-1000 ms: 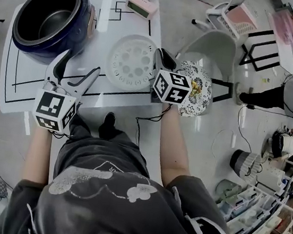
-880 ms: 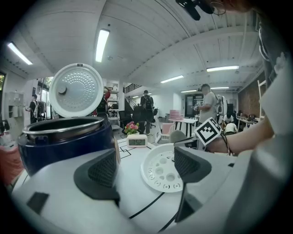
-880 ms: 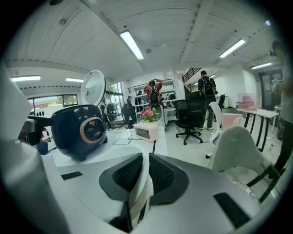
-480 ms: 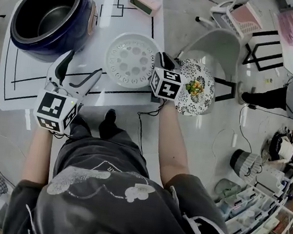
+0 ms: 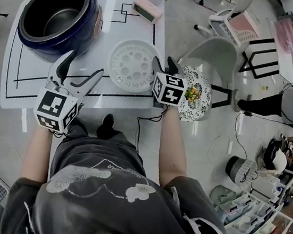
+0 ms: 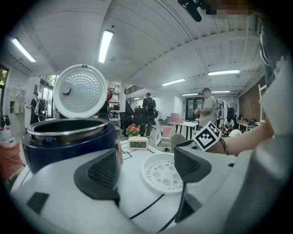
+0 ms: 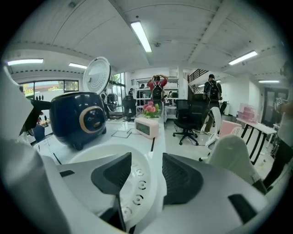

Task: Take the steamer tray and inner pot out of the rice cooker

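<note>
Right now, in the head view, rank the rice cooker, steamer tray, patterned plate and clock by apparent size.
1. rice cooker
2. steamer tray and patterned plate: look alike; plate partly hidden
3. clock

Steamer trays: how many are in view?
1. The steamer tray lies flat on the table, right of the rice cooker, below the clock in the head view. None shows inside the cooker.

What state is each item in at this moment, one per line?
Dark blue rice cooker: lid up.
Metal inner pot: still inside cooker.
White perforated steamer tray: out, flat on table.
Left tongs: open, empty.
Right tongs: just opened, straddling tray's rim, not gripping.
</note>
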Motion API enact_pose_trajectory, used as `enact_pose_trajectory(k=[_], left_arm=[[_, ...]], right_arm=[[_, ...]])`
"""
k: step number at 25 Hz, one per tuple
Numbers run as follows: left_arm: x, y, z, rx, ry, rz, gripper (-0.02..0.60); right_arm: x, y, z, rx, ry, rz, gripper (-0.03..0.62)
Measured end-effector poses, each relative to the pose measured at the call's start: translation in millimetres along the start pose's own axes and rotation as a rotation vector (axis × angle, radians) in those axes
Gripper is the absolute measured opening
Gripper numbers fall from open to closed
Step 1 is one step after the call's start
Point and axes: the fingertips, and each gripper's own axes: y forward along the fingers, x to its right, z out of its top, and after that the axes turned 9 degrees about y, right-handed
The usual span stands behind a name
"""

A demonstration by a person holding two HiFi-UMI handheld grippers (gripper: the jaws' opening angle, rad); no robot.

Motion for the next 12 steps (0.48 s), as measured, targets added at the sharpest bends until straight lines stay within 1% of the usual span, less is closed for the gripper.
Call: enact_pose_trajectory(k=[3, 5, 9, 12], left_arm=[[-8.6, -7.3, 12.4, 0.034, 0.017, 0.025, 0.402], [-18.4, -16.6, 19.7, 0.055, 0.033, 0.042, 0.402], [-57.2, -41.8, 31.0, 0.090, 0.044, 0.104, 0.402], [-92.2, -61.2, 35.6, 0.107, 0.042, 0.145, 0.402]], right_arm=[[-11.0, -11.2, 35.2, 0.063, -0.008, 0.017, 0.219], [-28.1, -17.9, 60.4, 0.108, -0.007, 0.044, 0.218], [-87.3, -22.2, 108.4, 0.175, -0.025, 0.138, 0.218], [-141.4, -18.5, 132.4, 0.200, -0.032, 0.220, 0.218]])
